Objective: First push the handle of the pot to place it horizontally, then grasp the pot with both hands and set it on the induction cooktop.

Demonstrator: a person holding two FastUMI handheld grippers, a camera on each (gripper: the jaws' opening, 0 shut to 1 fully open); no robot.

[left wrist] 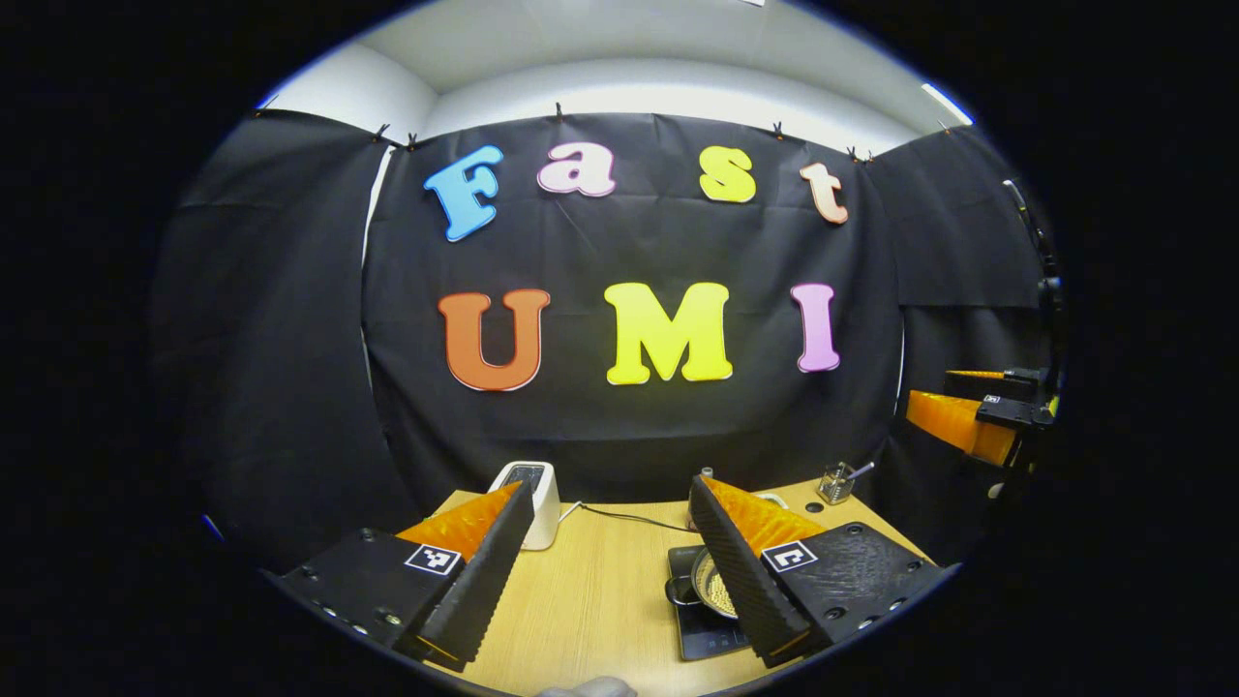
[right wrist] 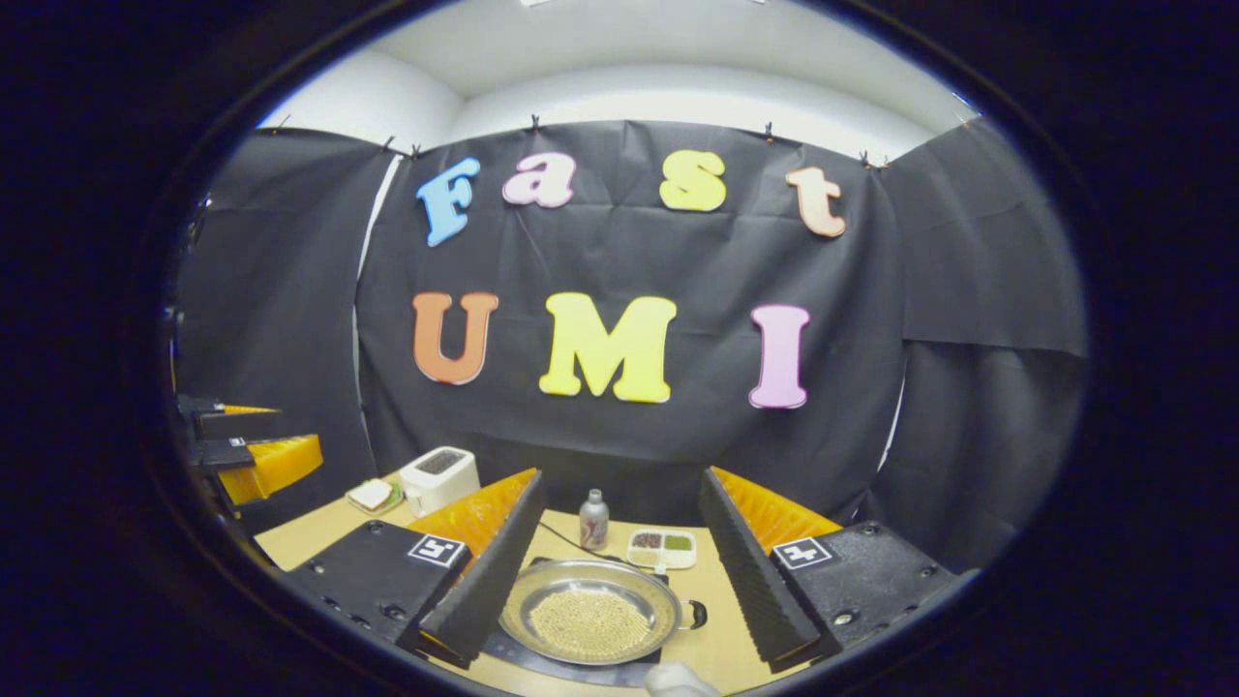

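A shallow metal pot [right wrist: 590, 610] full of small yellow grains rests on the black induction cooktop [right wrist: 542, 666], seen between and below my right gripper's fingers. A dark handle [right wrist: 696, 614] sticks out on the pot's right side. My right gripper [right wrist: 619, 476] is open, raised above the pot and holding nothing. In the left gripper view the pot [left wrist: 714, 589] peeks out behind the right finger, on the cooktop [left wrist: 699, 634]. My left gripper [left wrist: 611, 486] is open and empty above the wooden table [left wrist: 600, 590]. Each gripper shows at the other view's edge: right gripper [left wrist: 978, 418], left gripper [right wrist: 259, 457].
A white toaster [left wrist: 537, 499] [right wrist: 440, 476] stands at the back left, with a sandwich on a plate [right wrist: 370, 496] beside it. Behind the pot are a small bottle [right wrist: 593, 520] and a seasoning tray [right wrist: 661, 548]. A glass jar with a spoon [left wrist: 837, 481] sits far right. A cable [left wrist: 629, 518] crosses the table.
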